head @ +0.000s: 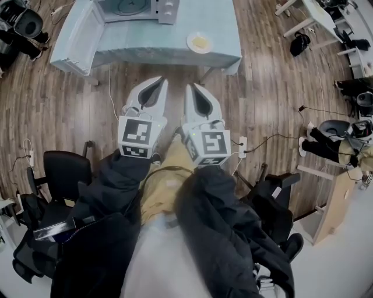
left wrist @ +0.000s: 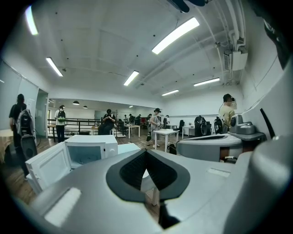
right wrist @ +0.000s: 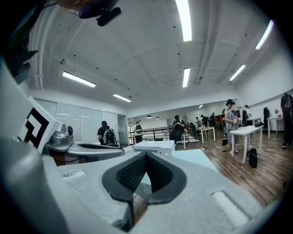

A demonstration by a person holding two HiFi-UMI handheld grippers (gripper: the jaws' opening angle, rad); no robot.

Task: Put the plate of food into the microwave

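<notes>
Left tongs [head: 158,84]: closed, empty, short of the surface [head: 148,42].
Right tongs [head: 192,88]: closed, empty.
Plate [head: 199,42]: right of open microwave [head: 137,8].

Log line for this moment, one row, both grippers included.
stage: pre-grasp | left gripper: shut, empty | right gripper: shut, empty | plate of food: on table, untouched | microwave: door open

Left tongs [head: 159,81]; right tongs [head: 190,87]: closed, empty

The microwave [head: 165,10] and plate [head: 191,42] are white, the food [head: 200,42] yellow, the table [head: 151,45] pale blue.
</notes>
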